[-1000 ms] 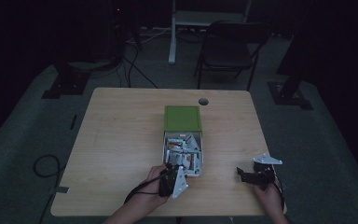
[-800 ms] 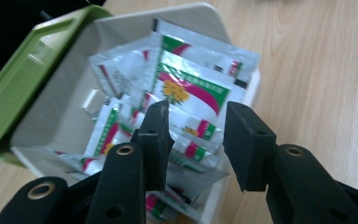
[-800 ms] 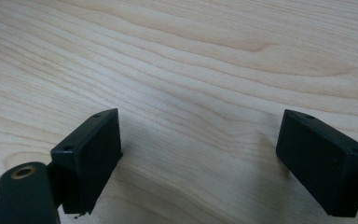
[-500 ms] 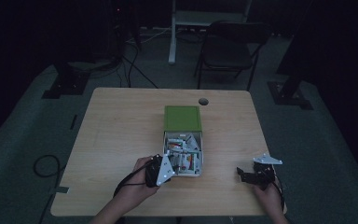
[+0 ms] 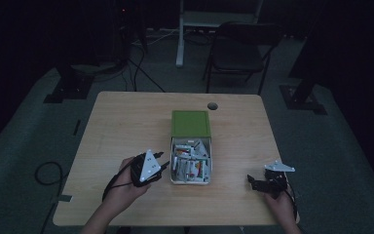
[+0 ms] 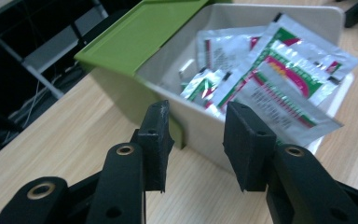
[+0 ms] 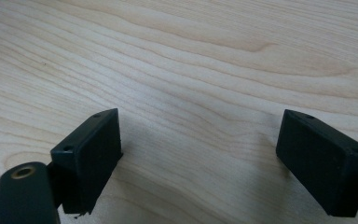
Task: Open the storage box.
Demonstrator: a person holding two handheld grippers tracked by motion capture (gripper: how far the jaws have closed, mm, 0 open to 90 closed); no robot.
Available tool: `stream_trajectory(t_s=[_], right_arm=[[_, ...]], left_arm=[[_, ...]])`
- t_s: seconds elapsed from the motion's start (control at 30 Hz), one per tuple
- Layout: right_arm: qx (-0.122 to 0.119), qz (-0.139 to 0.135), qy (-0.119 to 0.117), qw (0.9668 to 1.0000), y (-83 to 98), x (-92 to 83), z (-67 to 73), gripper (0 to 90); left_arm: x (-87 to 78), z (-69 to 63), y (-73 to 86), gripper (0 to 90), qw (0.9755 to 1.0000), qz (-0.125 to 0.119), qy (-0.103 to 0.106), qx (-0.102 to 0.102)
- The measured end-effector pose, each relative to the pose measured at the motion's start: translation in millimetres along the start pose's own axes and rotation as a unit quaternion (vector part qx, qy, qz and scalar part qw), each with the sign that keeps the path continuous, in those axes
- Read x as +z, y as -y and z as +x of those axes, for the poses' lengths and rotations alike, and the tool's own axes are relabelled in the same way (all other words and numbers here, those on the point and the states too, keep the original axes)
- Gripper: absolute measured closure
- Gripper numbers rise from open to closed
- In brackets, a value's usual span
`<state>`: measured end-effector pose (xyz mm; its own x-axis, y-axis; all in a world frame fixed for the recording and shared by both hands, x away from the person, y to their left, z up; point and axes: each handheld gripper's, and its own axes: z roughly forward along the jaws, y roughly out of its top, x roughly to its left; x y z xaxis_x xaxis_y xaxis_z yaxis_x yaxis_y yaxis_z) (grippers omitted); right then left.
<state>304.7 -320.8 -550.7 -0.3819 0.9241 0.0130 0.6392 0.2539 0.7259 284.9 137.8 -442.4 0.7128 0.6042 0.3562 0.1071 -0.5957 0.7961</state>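
Observation:
A white box point(image 5: 191, 180) lies open at the table's middle, its green lid point(image 5: 190, 123) slid toward the far end. Several foil sachets point(image 5: 190, 161) with red and green print are heaped inside. My left gripper point(image 5: 164, 164) hovers just left of the box's near half and points at its side wall. In the left gripper view its jaws point(image 6: 196, 116) stand a little apart with nothing between them, and the box wall point(image 6: 200, 133), lid point(image 6: 140, 32) and sachets point(image 6: 279, 70) lie beyond. My right gripper point(image 5: 254, 183) rests near the table's front right, its jaws point(image 7: 200, 135) wide apart over bare wood.
The wooden table point(image 5: 121, 126) has a round cable hole point(image 5: 213, 106) behind the box. A dark folding chair point(image 5: 238, 48) and stand legs are on the floor beyond the far edge. A cable loop point(image 5: 44, 173) lies on the floor at the left.
My left gripper has moved from the box's near end leftward and slightly up, to beside its left wall. The right gripper has stayed put.

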Motion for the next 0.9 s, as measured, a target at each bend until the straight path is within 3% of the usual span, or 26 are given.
stream_trajectory(t_s=[0.33,0.57,0.9], right_arm=[[0.000,0.000,0.000,1.0000,0.0,0.0,0.0,13.4],[0.000,0.000,0.000,1.0000,0.0,0.0,0.0,13.4],[0.000,0.000,0.000,1.0000,0.0,0.0,0.0,13.4]], left_arm=[[-5.4,19.7,24.7,61.4,0.9991,0.014,-0.023,-0.033],[-4.3,22.7,41.1,61.3,0.9981,0.022,-0.017,-0.055],[-0.5,27.4,72.7,57.0,0.9939,0.043,-0.016,-0.100]])
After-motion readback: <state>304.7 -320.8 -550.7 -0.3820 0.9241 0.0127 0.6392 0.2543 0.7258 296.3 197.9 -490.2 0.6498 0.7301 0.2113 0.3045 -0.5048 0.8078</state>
